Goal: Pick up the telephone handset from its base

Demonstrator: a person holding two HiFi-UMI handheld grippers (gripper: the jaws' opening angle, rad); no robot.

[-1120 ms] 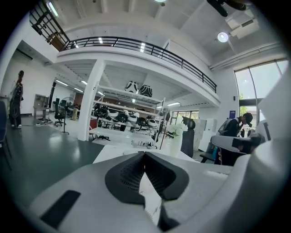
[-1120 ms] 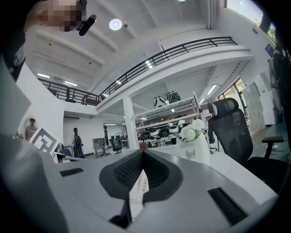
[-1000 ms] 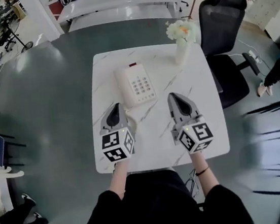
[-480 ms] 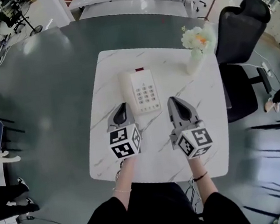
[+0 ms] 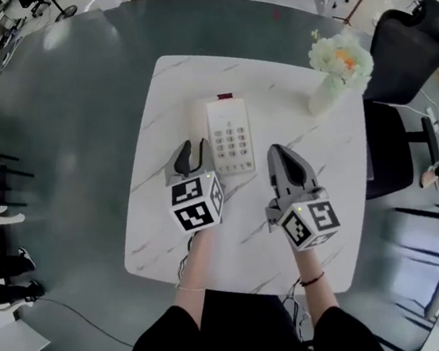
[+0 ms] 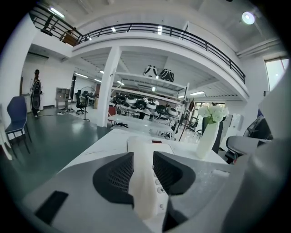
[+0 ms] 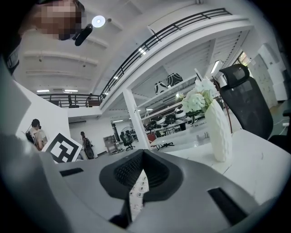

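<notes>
A white telephone base (image 5: 232, 138) with a keypad lies mid-table. Its handset (image 5: 199, 122) rests along the base's left side. My left gripper (image 5: 195, 151) is at the handset's near end and its jaws are opening. In the left gripper view the handset (image 6: 144, 186) runs through the gap between the two dark pads (image 6: 119, 175), with the left gripper (image 6: 143, 159) straddling it; the pads are not seen pressing on it. My right gripper (image 5: 282, 156) hovers right of the base, jaws together and nothing held. Past the right gripper (image 7: 142, 157), keypad buttons (image 7: 138, 189) show through a thin slit.
The white marble-look table (image 5: 169, 217) is square. A white vase of flowers (image 5: 335, 67) stands at its far right corner, also seen as the vase (image 6: 207, 136) and the vase (image 7: 217, 132). A black office chair (image 5: 411, 49) stands beyond it. Grey floor lies all around.
Both grippers have moved forward and down toward the telephone. The left gripper's jaws, shut before, have parted around the handset's near end. The right gripper's jaws stay together.
</notes>
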